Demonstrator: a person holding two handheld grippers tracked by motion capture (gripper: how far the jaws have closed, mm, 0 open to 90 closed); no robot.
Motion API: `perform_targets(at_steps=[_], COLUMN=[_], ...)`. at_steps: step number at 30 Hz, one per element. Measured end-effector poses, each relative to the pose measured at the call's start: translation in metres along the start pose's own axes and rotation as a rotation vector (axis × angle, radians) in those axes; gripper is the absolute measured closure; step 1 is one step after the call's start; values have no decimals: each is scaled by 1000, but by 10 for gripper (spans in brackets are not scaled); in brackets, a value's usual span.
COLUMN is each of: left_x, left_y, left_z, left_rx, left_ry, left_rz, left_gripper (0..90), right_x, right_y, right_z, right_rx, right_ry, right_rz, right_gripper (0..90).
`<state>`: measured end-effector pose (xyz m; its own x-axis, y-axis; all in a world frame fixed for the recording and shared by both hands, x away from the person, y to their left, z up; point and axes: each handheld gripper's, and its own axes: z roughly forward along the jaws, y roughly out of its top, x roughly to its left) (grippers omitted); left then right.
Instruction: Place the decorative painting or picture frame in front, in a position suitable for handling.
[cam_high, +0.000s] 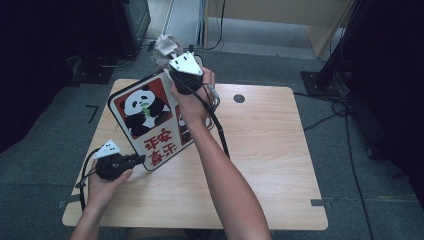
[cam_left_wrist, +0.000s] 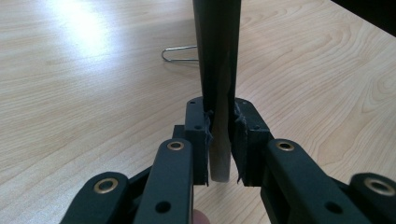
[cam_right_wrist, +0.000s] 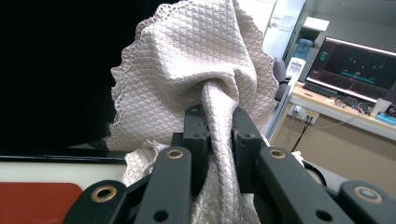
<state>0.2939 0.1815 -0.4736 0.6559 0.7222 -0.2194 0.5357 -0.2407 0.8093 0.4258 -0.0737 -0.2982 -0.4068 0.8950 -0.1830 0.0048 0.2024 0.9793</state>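
Gripping the near corner of the panda sign board (cam_high: 145, 120), the left gripper (cam_high: 136, 160) is clamping its jaws on the board's thin edge (cam_left_wrist: 218, 116) and propping it tilted above the wooden table (cam_high: 270, 150). That board is looking stiff, flat and light, with a smooth face likely to slip, so the edge is the sensible hold. At the board's far top edge, the right gripper (cam_high: 186, 75) is pinching a bunched beige waffle-weave cloth (cam_right_wrist: 196, 70), soft and limp, best held by a gathered fold. A wire clip (cam_left_wrist: 180, 53) is lying on the table beyond the board; trailing cables could snag.
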Motion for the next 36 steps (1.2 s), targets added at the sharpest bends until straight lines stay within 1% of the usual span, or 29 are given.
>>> perform_targets(at_steps=[2, 4, 7, 8, 10, 12, 13, 15, 17, 21, 22, 24, 26, 30, 31, 36], left_x=[0, 0, 1, 0, 0, 0, 0, 1, 0, 0, 1, 1, 1, 1, 1, 1], left_y=[0, 0, 0, 0, 0, 0, 0, 0, 0, 0, 0, 0, 0, 0, 0, 0], left_z=[0, 0, 0, 1, 0, 0, 0, 1, 1, 1, 1, 1, 1, 1, 1, 1], left_rx=[1, 1, 1, 0, 1, 1, 1, -1, -2, -2, -3, -2, -4, -4, -5, -2], left_ry=[-2, -2, -3, -3, -2, -2, -2, -3, -3, -4, -3, -2, -3, -2, -2, -4], left_rz=[-3, -4, -2, -6, -5, -5, -5, -4, -7, -5, -5, -4, -5, -5, -6, -4], left_gripper=[787, 788, 789, 789, 789, 789, 789, 789, 789, 789, 789, 789, 789, 789, 789, 789], right_x=[6, 19, 41, 48, 57, 60, 58, 52, 40, 13, 6, -5, -15, -31, -35, -52], right_y=[1, 4, 9, 10, 13, 14, 13, 10, 6, 1, 0, -3, -4, -6, -7, -11], right_z=[-1, -4, -9, -11, -13, -14, -13, -10, -7, -2, -1, 1, 3, 4, 4, 7], right_rx=[3, -1, -12, -14, -17, -17, -19, -16, -15, -8, -8, -2, 6, 22, 27, 54], right_ry=[13, 59, 115, 126, 143, 144, 141, 127, 115, 55, 37, 12, -15, -43, -48, -80], right_rz=[-8, -28, -80, -92, -108, -108, -109, -91, -44, 26, 23, 42, 42, 50, 60, 63], right_gripper=[798, 797, 797, 797, 797, 798, 799, 799, 800, 800, 800, 800, 800, 800, 799, 799])
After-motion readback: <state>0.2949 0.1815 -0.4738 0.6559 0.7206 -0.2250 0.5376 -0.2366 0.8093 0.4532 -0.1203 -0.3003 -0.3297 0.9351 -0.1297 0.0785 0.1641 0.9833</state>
